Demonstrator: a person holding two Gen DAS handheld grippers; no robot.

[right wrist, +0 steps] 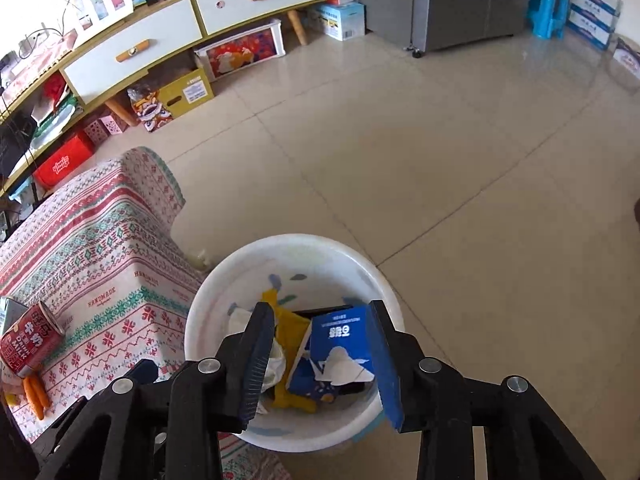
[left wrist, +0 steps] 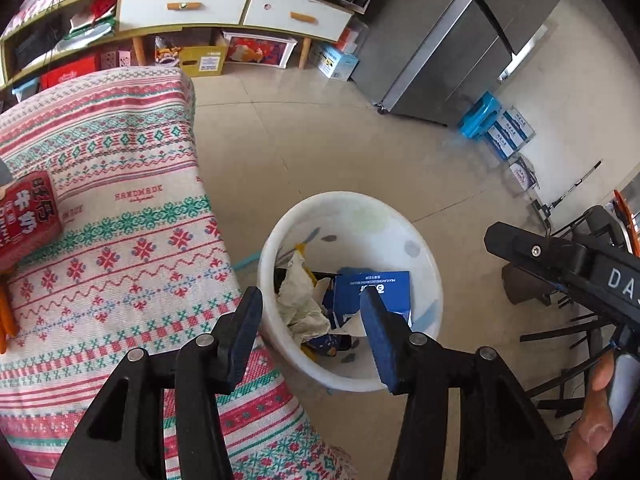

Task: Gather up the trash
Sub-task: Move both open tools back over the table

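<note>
A white trash bin [left wrist: 428,272] stands on the floor beside the cloth-covered table; it also shows in the right wrist view [right wrist: 224,280]. Inside lie a blue carton [left wrist: 380,284] [right wrist: 340,344], crumpled paper [left wrist: 300,300] and a yellow wrapper [right wrist: 290,332]. My left gripper [left wrist: 310,300] is open and empty above the bin's near rim. My right gripper [right wrist: 320,316] is open and empty right over the bin; its body shows at the right of the left wrist view. A red can [left wrist: 28,216] [right wrist: 30,340] lies on the table at the left.
The table carries a patterned cloth [left wrist: 120,208] [right wrist: 100,248]. Orange carrots [right wrist: 36,396] lie by the can. A TV cabinet [right wrist: 160,36], boxes, a grey fridge [left wrist: 460,40] and a blue stool [right wrist: 548,4] stand at the back. Tiled floor surrounds the bin.
</note>
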